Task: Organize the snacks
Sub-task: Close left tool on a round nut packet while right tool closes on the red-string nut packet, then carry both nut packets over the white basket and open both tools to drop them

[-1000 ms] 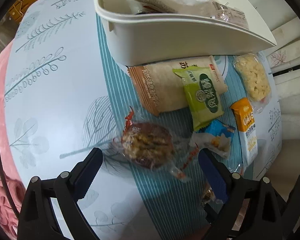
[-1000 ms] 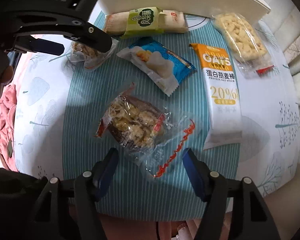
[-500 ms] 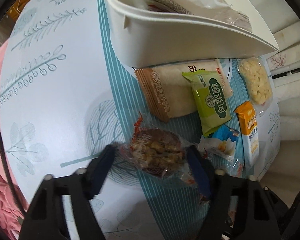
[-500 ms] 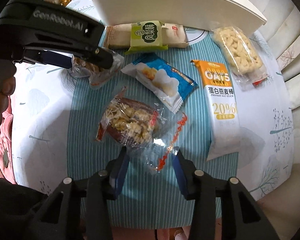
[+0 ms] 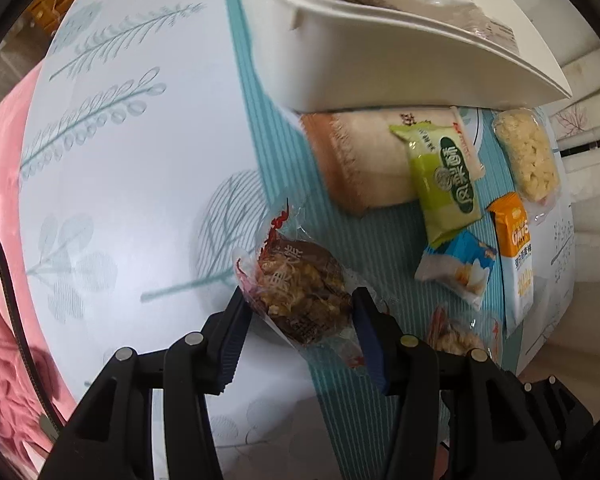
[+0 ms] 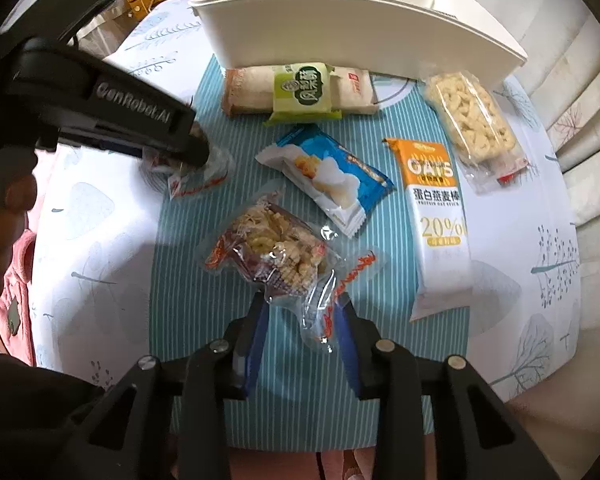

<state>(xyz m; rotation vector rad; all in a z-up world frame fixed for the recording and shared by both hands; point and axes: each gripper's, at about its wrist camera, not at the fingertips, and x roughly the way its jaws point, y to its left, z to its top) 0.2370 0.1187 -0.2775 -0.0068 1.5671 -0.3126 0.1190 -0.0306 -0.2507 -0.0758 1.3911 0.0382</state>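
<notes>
Your left gripper [image 5: 300,312], at the lower centre of the left wrist view, has just been closing and its pads now press both sides of a clear-wrapped nut cake [image 5: 300,296], which sits tilted between them over the edge of the striped teal mat [image 5: 260,132]. Your right gripper [image 6: 302,316], at the lower centre of the right wrist view, has clenched on the crinkled clear wrapper end of a second nut cake [image 6: 272,252]; the cake itself lies just above the fingertips, at the middle of the frame. In that same view your left gripper enters from the upper left, with a hand [image 6: 4,216] at the left edge. The white bin [image 6: 340,28] stands at the top of the frame with packets already inside. Just below it, on the mat, lie a long beige packet [image 6: 248,92] with a green packet [image 6: 304,92] across it, a blue packet [image 6: 332,176] at centre, an orange and white oat bar [image 6: 436,216] to the right, and a clear puffed-snack pack [image 6: 472,116] at the upper right, half on the white leaf-print tablecloth [image 6: 100,220].
</notes>
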